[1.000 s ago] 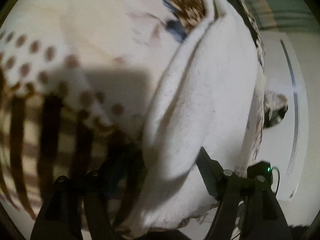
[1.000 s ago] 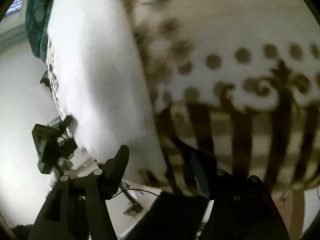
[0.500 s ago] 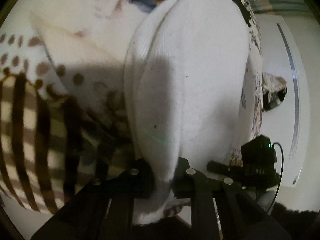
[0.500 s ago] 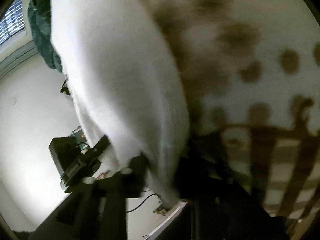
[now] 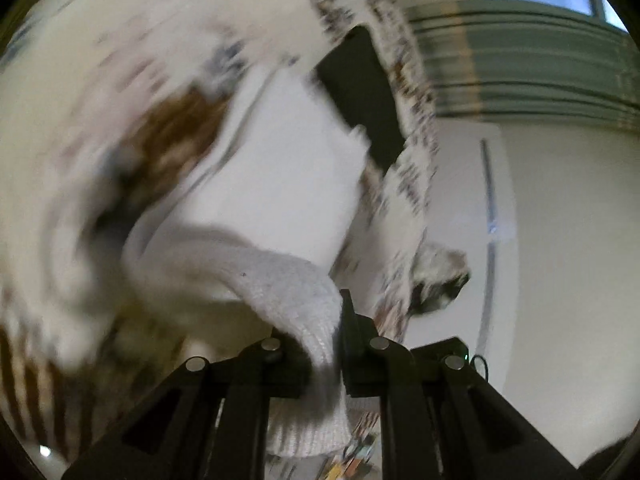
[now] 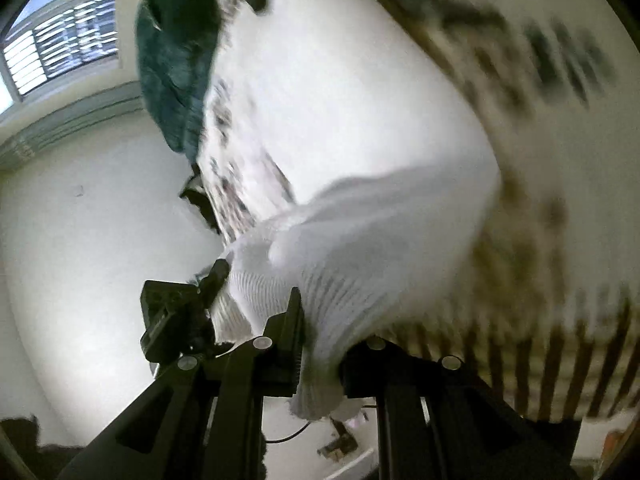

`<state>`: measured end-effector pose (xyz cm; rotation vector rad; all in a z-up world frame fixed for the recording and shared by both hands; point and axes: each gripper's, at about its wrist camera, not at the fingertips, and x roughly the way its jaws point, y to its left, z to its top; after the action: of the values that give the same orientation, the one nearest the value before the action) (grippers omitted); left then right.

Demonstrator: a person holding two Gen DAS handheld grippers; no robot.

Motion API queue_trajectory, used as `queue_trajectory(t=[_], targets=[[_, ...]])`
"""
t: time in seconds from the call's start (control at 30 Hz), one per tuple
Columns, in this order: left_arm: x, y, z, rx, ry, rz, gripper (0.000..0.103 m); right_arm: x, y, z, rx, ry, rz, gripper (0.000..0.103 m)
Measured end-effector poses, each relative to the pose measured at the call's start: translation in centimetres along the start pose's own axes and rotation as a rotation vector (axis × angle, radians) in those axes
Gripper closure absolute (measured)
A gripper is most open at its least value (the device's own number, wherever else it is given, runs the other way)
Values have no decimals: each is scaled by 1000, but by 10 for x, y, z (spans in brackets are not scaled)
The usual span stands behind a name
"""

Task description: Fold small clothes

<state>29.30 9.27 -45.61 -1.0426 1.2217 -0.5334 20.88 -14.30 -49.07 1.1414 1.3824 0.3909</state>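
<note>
A: Where is the garment (image 5: 280, 184) sitting, and which way is it running?

B: It is lying on the spread (image 5: 80, 80), a white ribbed knit. In the left view its long axis is running from the gripper at the bottom up toward the top middle, leaning a little right. In the right view the same cloth (image 6: 360, 128) is stretching from bottom centre up and to the left.

A: Left gripper (image 5: 338, 344)?

B: Its jaws are pinching together on a bunched corner of the knit; the cloth is humping up over the tips and a flap is hanging below them.

A: Right gripper (image 6: 320, 344)?

B: Same story. Its jaws are clamping a ribbed fold, with the cloth rising in a ridge just ahead of the tips and a tail drooping beneath.

A: What is lying around it?

B: The spread (image 6: 560, 160) is showing brown dots and brown stripes, heavily blurred in both views. A dark flat thing (image 5: 360, 96) is sitting just beyond the far end of the knit, touching or overlapping its corner; I cannot tell which. A dark green cloth (image 6: 176, 60) is lying past the far end in the right view. The other gripper's black body (image 6: 172, 320) is showing at left, beside the knit's edge. A window (image 6: 60, 52) is glowing at upper left.
</note>
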Motion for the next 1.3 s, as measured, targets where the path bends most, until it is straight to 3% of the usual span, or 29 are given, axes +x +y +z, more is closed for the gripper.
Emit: queue_trajectory(t=[0.2,0.3,0.37,0.47,0.5,0.53,0.6,0.8,0.83,0.87,0.9,0.93,0.97,1.13,1.3], targets=[[57,-23,119,11,-24,-20,91,-14,49,146,-23,-117,-4,89],[78,-25,164,-4,-32,-45,70,-2,58,222,21,-156,-35,84],[76,-18,188,-6,-52,-86,43,2,57,262,58,-144,-23,75],[75,-19,218,-16,-103,-125,42,-4,58,304,41,-175,-13,60],[72,-20,222,-5,-112,-108,42,-10,57,310,34,-184,-6,43],[68,-22,225,39,-121,-68,42,-13,60,315,27,-201,7,35],[64,-29,219,137,-112,23,42,-18,68,319,-4,-221,-21,35],[119,-38,188,471,51,344,44,-43,56,282,-167,-239,-323,35],[134,-37,181,524,76,376,60,-40,53,276,-186,-229,-356,35],[143,-36,179,541,95,388,101,-40,45,267,-208,-210,-378,36],[151,-34,178,549,110,408,101,-36,42,265,-225,-199,-387,40],[153,-33,177,555,93,413,101,-29,40,264,-239,-189,-399,61],[150,-33,178,550,72,403,102,-25,39,265,-239,-185,-429,99],[98,-23,201,415,-91,345,102,-51,48,268,-243,-327,-468,98],[82,12,237,281,-144,374,103,-65,52,281,-242,-369,-500,99]])
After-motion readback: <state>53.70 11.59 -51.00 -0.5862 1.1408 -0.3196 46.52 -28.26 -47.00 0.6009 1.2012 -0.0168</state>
